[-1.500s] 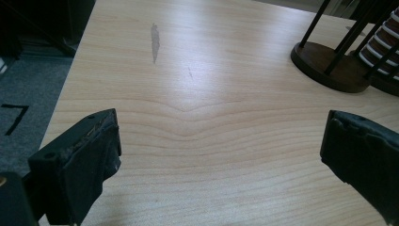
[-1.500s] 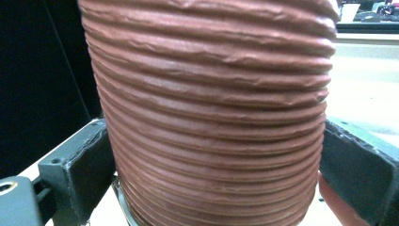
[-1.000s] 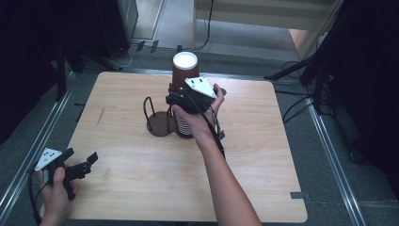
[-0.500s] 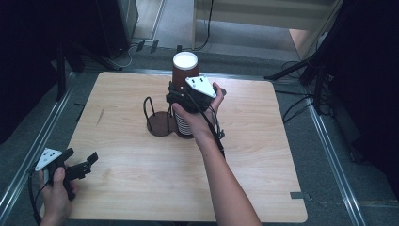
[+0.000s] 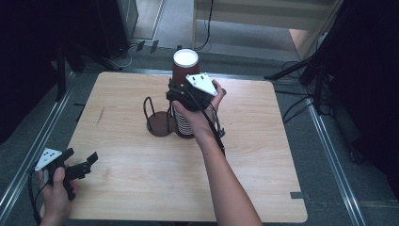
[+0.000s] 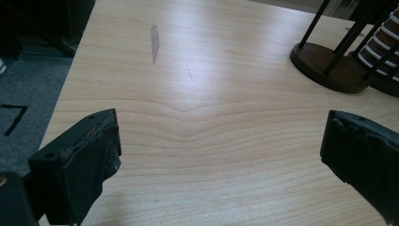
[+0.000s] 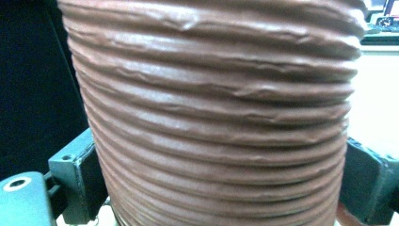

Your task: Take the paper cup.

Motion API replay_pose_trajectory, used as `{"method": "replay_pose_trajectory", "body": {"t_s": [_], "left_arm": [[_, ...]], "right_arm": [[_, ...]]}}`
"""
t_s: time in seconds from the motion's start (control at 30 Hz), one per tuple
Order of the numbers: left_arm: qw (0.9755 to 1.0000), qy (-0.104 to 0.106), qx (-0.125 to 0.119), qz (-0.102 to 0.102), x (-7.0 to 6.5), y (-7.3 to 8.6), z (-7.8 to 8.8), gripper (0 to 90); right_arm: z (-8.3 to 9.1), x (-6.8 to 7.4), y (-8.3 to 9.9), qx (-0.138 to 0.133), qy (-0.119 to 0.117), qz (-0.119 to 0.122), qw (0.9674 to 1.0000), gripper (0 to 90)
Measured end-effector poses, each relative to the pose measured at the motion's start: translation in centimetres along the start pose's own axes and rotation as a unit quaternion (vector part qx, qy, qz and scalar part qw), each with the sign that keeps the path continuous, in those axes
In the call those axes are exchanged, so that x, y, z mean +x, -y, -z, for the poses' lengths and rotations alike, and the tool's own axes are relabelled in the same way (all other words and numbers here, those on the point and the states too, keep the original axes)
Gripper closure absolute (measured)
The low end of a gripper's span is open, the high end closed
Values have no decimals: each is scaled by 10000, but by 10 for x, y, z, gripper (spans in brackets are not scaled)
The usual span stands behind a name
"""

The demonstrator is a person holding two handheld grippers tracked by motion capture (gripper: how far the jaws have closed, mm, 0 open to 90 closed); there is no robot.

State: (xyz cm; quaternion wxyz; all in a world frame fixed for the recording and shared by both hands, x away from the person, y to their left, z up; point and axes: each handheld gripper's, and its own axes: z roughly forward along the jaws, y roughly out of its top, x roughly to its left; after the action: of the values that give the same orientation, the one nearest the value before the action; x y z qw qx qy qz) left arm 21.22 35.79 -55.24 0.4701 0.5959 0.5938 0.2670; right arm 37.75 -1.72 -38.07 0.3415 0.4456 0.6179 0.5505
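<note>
While clamped on the ribbed brown cup (image 5: 185,70) from both sides, right gripper (image 5: 188,92) with jaws pressed against the cup's wall, one on each flank, as seen close up in the right gripper view (image 7: 211,122). Cup upright, long axis vertical, open mouth up, directly between the jaws and above the stack of cups (image 5: 184,123) in the wire holder (image 5: 160,120). Apparently the step of lifting the top cup off or seating it onto the stack; cannot tell which. Critical relation: cup axis in line with the stack straight below the jaws. Left gripper (image 5: 77,165) well apart, at the near desk (image 5: 263,141) corner, jaws wide apart and empty over bare wood (image 6: 211,155), holder base ahead and to the right of them.
</note>
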Motion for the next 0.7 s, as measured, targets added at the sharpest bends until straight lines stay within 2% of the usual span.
{"method": "replay_pose_trajectory", "body": {"t_s": [0.7], "left_arm": [[10000, -2, -11, -1, 0, 0, 0, 0]], "right_arm": [[3, 5, -24, -117, 25, 152, 9998, 93]]}}
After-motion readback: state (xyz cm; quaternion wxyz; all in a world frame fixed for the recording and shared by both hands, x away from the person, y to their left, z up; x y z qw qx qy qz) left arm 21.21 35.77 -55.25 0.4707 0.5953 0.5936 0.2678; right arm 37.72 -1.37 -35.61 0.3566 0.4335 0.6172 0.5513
